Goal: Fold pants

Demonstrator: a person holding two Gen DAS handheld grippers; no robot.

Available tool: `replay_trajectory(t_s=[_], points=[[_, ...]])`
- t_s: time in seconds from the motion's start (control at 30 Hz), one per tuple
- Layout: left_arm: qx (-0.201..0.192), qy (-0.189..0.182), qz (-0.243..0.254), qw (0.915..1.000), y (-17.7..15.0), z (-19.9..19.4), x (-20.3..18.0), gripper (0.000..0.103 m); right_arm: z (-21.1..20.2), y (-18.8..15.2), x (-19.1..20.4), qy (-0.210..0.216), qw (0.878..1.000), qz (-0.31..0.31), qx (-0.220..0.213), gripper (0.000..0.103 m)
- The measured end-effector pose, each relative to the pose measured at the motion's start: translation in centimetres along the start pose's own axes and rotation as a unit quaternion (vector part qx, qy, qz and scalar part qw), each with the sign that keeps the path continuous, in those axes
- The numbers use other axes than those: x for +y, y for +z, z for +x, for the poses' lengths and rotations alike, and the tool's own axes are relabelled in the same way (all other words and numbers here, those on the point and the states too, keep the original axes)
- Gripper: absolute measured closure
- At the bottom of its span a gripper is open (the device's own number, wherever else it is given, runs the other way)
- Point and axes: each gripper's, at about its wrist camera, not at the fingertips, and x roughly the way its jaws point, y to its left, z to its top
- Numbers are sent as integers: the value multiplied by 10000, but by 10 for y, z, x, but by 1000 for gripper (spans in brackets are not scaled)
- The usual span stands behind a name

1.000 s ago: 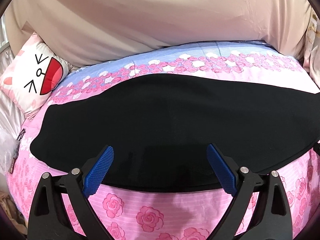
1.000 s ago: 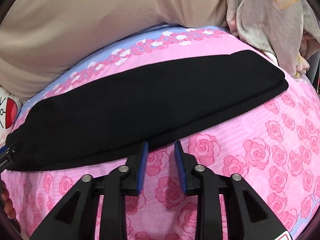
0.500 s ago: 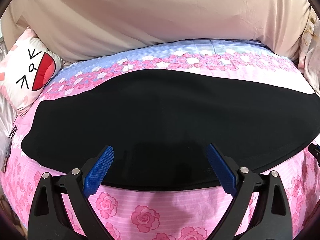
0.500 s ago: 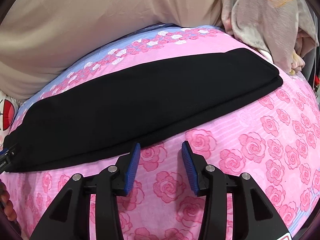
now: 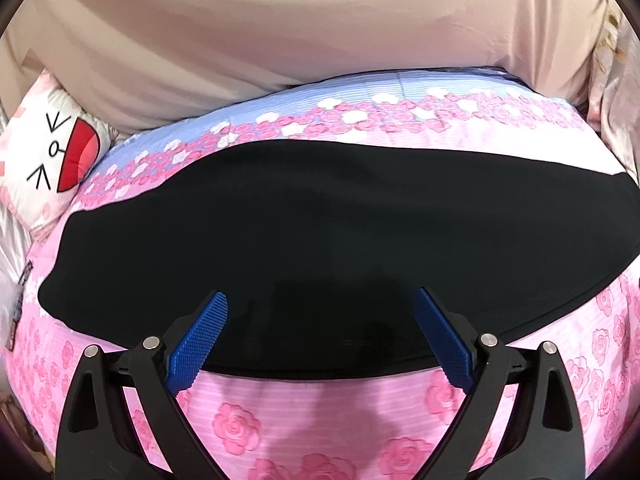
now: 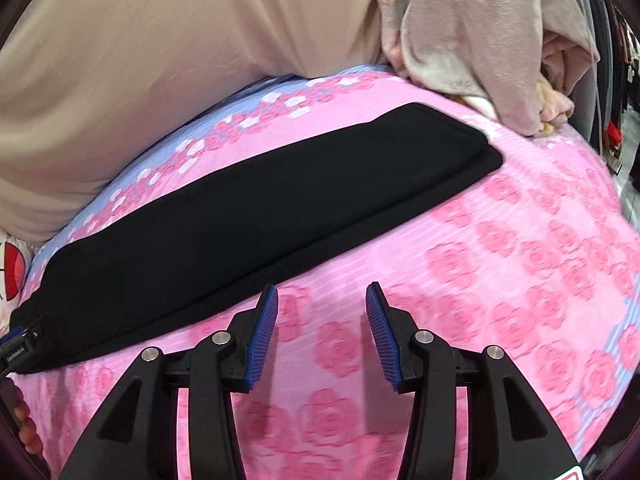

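Observation:
The black pants (image 5: 320, 240) lie flat in a long folded band across the pink rose-print bed cover (image 5: 320, 412). My left gripper (image 5: 322, 304) is open wide and empty, its blue fingertips over the pants' near edge. In the right wrist view the pants (image 6: 260, 208) run from lower left to upper right, with the leg ends at the upper right. My right gripper (image 6: 322, 300) is open and empty, just off the pants' near edge over the bed cover (image 6: 500, 280).
A beige sheet (image 5: 300, 28) hangs behind the bed. A cartoon-face pillow (image 5: 48, 152) lies at the far left. A crumpled grey-pink blanket (image 6: 480, 40) is heaped at the far right. The other gripper's body (image 6: 16, 346) shows at the pants' left end.
My right gripper has opened from a narrow gap to a wide one and drawn back and to the right, off the pants' edge. My left gripper stays open and shifted only slightly.

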Motion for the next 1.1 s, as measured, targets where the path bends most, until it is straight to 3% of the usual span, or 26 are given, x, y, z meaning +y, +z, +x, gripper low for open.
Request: replay_trajectory(t_s=[0.2,0.43,0.53,0.7,0.77,0.83,0.9,1.0,1.1], points=[[-162,8,260,9995,11,-9,-34,11,-7,11,-35,-95,9992,352,-186,52],[-282,-89,363,9989,20,-16,-62,11,3,6,-28,-41,9998,201,-45,51],[-306,-125,418,9986,21,-19,-68,11,2,5,-27,-75,9997,196,-92,43],[-277,-133,469,9984,21,-19,-74,11,0,7,-35,93,9992,360,-125,43],[-277,-85,496,9983,20,-20,-74,11,-3,16,-44,107,9990,407,-168,43],[-236,-37,485,9985,20,-16,-70,11,-10,34,-58,-189,9984,347,-404,43],[-155,5,415,9990,20,-10,-66,11,-9,53,-73,-413,9976,263,-496,32],[-24,76,371,9993,18,-2,-63,11,0,76,-92,-600,9969,195,-462,32],[36,106,367,9993,17,1,-64,11,13,94,-105,-383,9980,190,-456,32]])
